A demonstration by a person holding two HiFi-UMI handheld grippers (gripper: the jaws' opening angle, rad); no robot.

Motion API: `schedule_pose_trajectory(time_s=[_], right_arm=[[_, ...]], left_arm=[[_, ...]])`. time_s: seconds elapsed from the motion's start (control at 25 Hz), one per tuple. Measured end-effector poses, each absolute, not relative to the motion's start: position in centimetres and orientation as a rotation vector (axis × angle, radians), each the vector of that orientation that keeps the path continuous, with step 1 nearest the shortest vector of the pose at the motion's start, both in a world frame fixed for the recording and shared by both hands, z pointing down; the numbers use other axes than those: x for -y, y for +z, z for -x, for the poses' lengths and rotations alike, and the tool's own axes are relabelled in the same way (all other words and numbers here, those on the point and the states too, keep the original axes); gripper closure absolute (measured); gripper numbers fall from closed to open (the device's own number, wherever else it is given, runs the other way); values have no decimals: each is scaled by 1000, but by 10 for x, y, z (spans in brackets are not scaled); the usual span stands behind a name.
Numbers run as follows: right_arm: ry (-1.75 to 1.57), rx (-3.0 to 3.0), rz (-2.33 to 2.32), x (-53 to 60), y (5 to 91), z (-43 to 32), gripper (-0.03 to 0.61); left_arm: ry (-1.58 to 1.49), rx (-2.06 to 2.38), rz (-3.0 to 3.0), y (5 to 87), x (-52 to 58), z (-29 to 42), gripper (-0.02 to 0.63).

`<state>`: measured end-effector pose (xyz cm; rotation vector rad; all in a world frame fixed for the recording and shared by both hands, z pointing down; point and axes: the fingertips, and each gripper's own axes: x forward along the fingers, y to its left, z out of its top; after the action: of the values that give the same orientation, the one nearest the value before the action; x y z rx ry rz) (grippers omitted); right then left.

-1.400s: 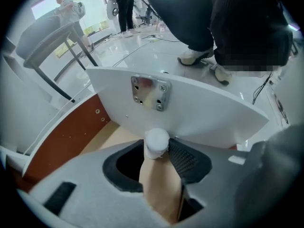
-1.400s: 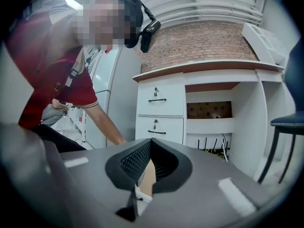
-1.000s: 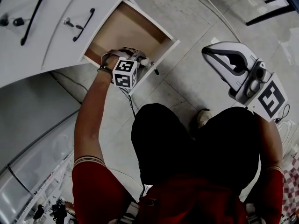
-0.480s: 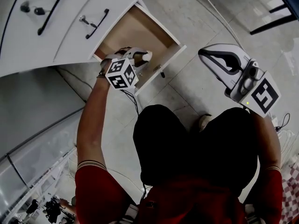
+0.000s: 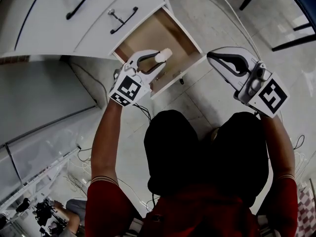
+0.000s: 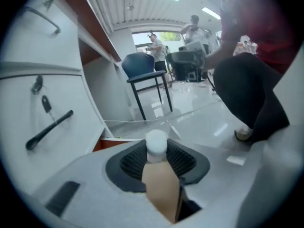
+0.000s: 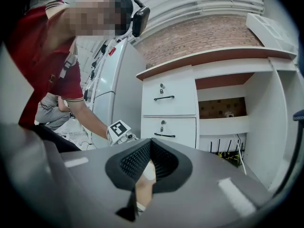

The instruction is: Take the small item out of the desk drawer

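So, the small bottle [image 6: 159,186] is gripped in the left gripper [image 5: 159,59]. It has a beige body and a white cap, and it's squeezed between the two black ribbed pads with the cap poking out past the tips. The pads are pressed on its sides, so that tool is definitely grasping it.

In the head view the bottle is seen out of the drawer [image 5: 158,33], held over the drawer's front edge and not touching the wood. The drawer is pulled open with its bare wooden bottom on show. It's set in the white desk [image 5: 59,19], just below a shut drawer front with a black handle [image 5: 123,19] across it.

The right gripper [image 5: 212,56] is held off to the right over the tiled floor [image 5: 217,14], well apart from the drawer and from the other tool. Its jaws are brought together at the tips, as shown in the right gripper view, and nothing is seen clamped there. A pale beige patch is glimpsed through the slit lower down between the pads, but what it is can't be told.

In the left gripper view a blue chair [image 6: 142,72] is seen further back, with a couple of people [image 6: 154,44] behind it. The middle of the head view is filled by the person's dark trousers [image 5: 207,152].
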<state>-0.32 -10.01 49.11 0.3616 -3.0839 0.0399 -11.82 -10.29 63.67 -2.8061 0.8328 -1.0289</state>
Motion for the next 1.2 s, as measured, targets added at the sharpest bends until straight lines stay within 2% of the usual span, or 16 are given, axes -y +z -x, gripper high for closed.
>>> schedule_pose_trajectory(time_s=[0.44,1.2], right_arm=[[35,3127,-268,100,466,35,566],[111,3095,-284,65,316,45,566]], left_arm=[[-380,-1216,2851,515,87,109,479],[-115,-1515,2838,321,32,124,479]])
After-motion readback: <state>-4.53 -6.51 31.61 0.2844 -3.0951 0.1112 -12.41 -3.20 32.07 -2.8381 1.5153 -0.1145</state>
